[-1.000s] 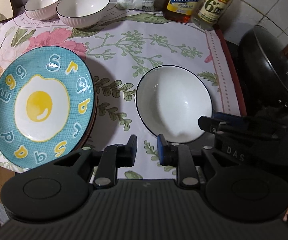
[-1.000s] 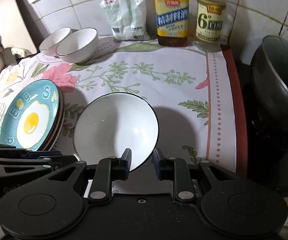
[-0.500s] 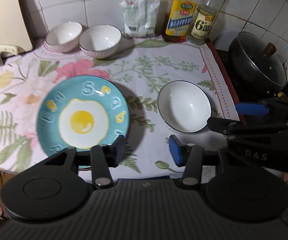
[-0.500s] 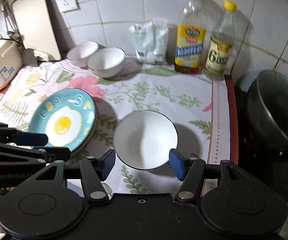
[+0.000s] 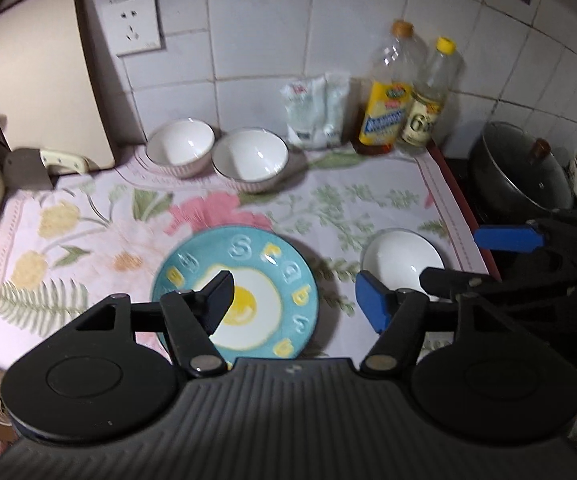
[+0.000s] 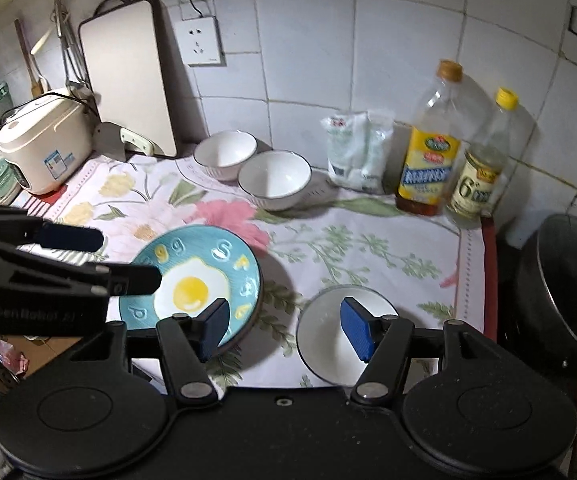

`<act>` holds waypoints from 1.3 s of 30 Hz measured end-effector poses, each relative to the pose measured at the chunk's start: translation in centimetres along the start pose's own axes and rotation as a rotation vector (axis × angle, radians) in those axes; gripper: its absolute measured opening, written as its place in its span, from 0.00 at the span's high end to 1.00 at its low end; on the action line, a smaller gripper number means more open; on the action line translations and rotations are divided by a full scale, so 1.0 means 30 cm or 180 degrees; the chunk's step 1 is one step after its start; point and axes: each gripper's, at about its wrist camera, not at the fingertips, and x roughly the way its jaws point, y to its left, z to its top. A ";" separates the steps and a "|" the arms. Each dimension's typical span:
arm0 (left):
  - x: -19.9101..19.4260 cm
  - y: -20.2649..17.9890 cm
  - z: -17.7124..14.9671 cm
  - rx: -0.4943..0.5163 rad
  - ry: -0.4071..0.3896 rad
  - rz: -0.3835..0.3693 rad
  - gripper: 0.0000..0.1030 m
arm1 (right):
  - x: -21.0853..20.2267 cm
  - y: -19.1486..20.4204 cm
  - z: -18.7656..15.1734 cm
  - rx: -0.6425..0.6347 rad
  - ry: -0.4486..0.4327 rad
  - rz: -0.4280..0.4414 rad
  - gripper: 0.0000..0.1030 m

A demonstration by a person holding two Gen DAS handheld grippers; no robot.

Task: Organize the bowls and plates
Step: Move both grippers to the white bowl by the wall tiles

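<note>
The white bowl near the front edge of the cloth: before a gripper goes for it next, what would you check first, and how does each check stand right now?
1. Left gripper free: ok, jaws opening, nothing between them.
2. Right gripper free: ok, open and empty.
3. White bowl upright and empty: ok.
4. Bowl clear of the egg plate: ok, bare cloth between them.
5. Room at the two back bowls for stacking: ok, both look empty, side by side near the wall.
6. What lies under the egg plate: cannot tell; a darker rim shows beneath, so perhaps another plate.
</note>
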 end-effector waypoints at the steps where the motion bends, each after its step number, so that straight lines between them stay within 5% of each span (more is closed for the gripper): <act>1: -0.003 0.012 0.010 -0.0012 -0.0019 0.0004 0.34 | 0.001 0.007 0.009 -0.0015 -0.0021 -0.0001 0.35; 11: 0.054 0.130 0.118 -0.0177 -0.0146 0.0120 0.20 | 0.081 0.023 0.158 -0.0069 -0.0146 0.0035 0.35; 21: 0.247 0.290 0.258 -0.0594 -0.0255 0.0245 0.19 | 0.310 -0.059 0.357 0.0002 -0.0278 0.0331 0.35; 39: 0.614 0.361 0.335 -0.1006 -0.0109 0.0194 0.25 | 0.723 -0.168 0.466 0.0176 0.0116 0.0458 0.35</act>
